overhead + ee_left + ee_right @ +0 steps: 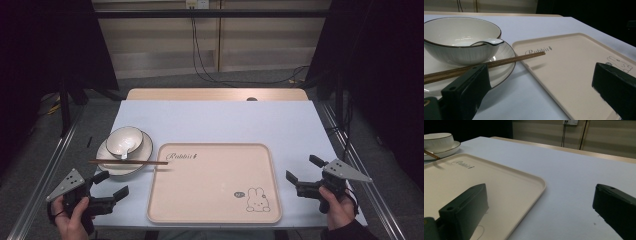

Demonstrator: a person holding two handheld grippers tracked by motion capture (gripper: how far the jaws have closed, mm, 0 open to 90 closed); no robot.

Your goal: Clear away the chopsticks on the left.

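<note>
A white bowl (124, 140) with a dark rim sits on a white plate (142, 151) at the table's left; a white spoon (487, 42) rests inside the bowl. Wooden chopsticks (127, 162) lie across the plate, their tips reaching over the edge of a beige tray (215, 187) printed with a rabbit. My left gripper (111, 185) is held low at the front left, short of the plate, jaws wide apart and empty. My right gripper (303, 169) hovers at the front right beside the tray, open and empty too. The bowl (437, 141) appears far off in the right gripper view.
A pale blue mat (215, 120) covers the wooden table (215, 94). Cables hang on the back wall and dark curtains flank both sides. Metal rails run along the table's left and right edges.
</note>
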